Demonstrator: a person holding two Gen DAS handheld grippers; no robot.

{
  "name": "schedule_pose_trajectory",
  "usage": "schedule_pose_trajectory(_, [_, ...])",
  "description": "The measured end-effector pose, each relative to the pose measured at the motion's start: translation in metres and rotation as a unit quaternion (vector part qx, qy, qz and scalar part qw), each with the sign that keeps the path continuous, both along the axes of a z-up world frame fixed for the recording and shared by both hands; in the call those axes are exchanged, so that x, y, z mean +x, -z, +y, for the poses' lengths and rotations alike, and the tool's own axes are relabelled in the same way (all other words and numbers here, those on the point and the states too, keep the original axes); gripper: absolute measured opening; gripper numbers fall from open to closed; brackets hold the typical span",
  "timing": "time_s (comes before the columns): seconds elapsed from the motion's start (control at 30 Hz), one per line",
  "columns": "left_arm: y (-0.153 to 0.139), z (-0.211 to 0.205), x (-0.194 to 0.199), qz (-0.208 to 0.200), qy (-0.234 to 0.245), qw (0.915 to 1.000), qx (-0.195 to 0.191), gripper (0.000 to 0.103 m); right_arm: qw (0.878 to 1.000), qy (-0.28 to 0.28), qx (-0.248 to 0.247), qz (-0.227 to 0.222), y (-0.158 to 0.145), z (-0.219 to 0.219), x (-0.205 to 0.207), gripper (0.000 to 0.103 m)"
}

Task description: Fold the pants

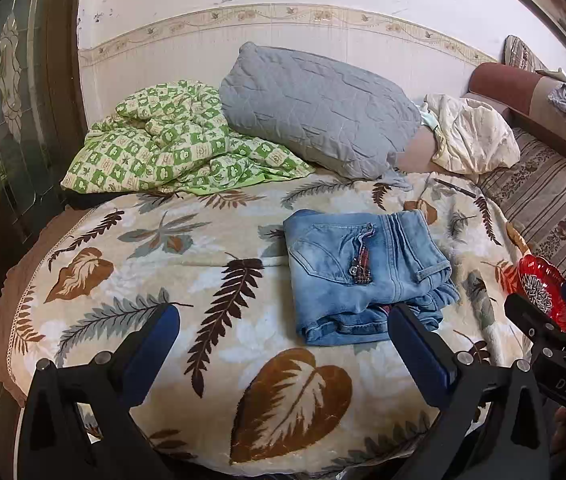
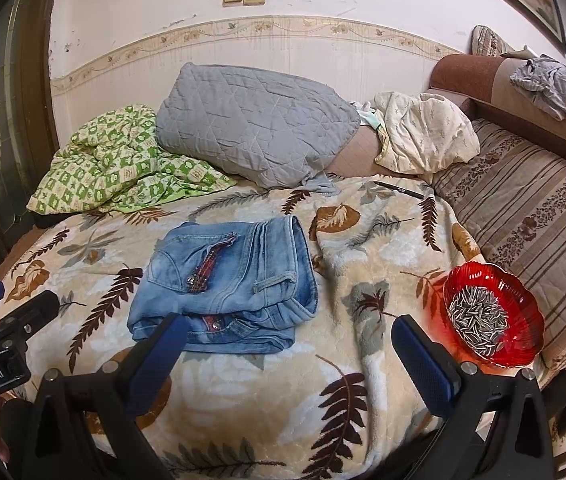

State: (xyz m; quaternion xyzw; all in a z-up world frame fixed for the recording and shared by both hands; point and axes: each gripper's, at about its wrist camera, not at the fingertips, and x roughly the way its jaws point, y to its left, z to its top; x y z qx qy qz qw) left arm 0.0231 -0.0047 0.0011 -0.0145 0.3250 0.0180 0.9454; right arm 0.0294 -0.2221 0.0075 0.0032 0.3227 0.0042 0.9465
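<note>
Jeans (image 2: 227,280) lie folded on bed (image 2: 243,392). Left gripper (image 1: 283,344) and right gripper (image 2: 287,352) jaws open, empty. Risk: seed bowl (image 2: 523,344) at 3 o'clock tips if the blanket shifts.

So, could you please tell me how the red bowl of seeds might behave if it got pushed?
The red bowl looks like thin, glossy plastic, so probably light and easily slid. It sits on the soft blanket, so it might tip and spill its seeds.

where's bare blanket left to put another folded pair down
Widest free patch: leaf blanket left of the folded jeans, below the green quilt. A narrower strip lies between jeans and the red seed bowl. The back is crowded by the grey pillow.
</note>
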Motion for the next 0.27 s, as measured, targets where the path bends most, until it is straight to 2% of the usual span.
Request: schedule_pose_trajectory(0.27, [0.001, 0.0041, -0.0046, -0.014, 0.013, 0.9998, -0.004, 0.103, 1.0, -0.002, 0.0, 0.001, 0.0025, -0.0018, 0.0, 0.103])
